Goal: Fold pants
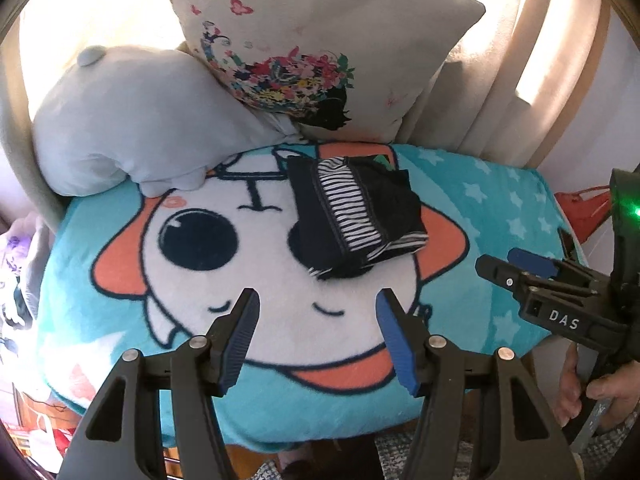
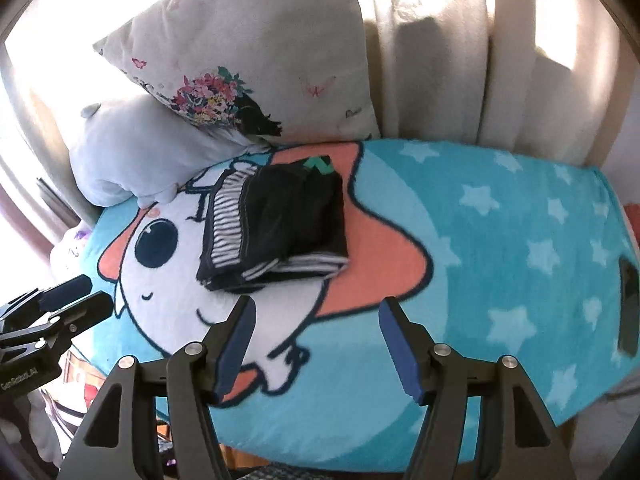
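I had the pants [image 1: 354,214] lying folded into a compact dark bundle on the blanket [image 1: 480,208], over the cartoon face's right eye, with a black-and-white striped band showing on top and at the near edge. In the right wrist view the same bundle [image 2: 276,228] sat on the white and orange part of the print, a green mark at its far edge. My left gripper [image 1: 318,338] hung just short of the pants, its fingers spread wide and holding nothing. My right gripper [image 2: 318,340] was likewise wide apart and empty, hovering over the blanket near the bundle's front edge. From the left view I could see it off to the right, apart from the pants. A grey plush [image 1: 132,120] and a floral pillow [image 1: 320,40] leaned at the back, the plush resting on the blanket's far edge.
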Demonstrator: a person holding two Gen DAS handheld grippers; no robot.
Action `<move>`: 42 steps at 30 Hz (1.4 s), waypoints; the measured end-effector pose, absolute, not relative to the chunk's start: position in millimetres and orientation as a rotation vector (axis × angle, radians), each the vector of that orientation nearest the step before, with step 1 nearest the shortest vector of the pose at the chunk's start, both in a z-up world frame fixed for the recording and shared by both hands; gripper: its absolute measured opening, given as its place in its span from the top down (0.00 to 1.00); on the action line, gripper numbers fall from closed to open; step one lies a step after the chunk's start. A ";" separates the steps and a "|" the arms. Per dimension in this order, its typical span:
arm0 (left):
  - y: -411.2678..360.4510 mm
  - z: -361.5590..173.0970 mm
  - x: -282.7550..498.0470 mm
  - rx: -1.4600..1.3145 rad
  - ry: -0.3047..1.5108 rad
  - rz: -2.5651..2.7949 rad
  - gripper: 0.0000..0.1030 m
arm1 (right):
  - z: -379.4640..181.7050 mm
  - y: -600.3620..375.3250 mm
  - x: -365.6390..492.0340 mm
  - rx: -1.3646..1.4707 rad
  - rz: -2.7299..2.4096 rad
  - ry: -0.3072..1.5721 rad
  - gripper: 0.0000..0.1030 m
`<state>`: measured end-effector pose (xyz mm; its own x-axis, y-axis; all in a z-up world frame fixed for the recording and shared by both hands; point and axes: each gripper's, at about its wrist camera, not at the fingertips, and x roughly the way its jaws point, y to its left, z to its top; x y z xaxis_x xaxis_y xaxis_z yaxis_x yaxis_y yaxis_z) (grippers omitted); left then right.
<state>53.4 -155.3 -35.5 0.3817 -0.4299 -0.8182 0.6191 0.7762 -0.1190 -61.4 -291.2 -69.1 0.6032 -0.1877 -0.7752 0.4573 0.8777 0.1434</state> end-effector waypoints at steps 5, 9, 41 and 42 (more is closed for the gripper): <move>-133.4 -34.4 50.8 0.235 0.950 -0.643 0.38 | -85.6 -272.6 -63.5 0.395 -0.388 0.869 0.33; -122.4 -36.4 50.7 0.236 0.955 -0.635 0.38 | -92.1 -258.3 -62.7 0.412 -0.392 0.884 0.33; -92.4 -49.7 53.9 0.147 1.008 -0.696 0.38 | -102.8 -206.6 -57.5 0.365 -0.459 0.973 0.33; -92.8 -49.7 53.3 0.143 1.009 -0.700 0.38 | -103.2 -205.5 -58.2 0.360 -0.460 0.978 0.33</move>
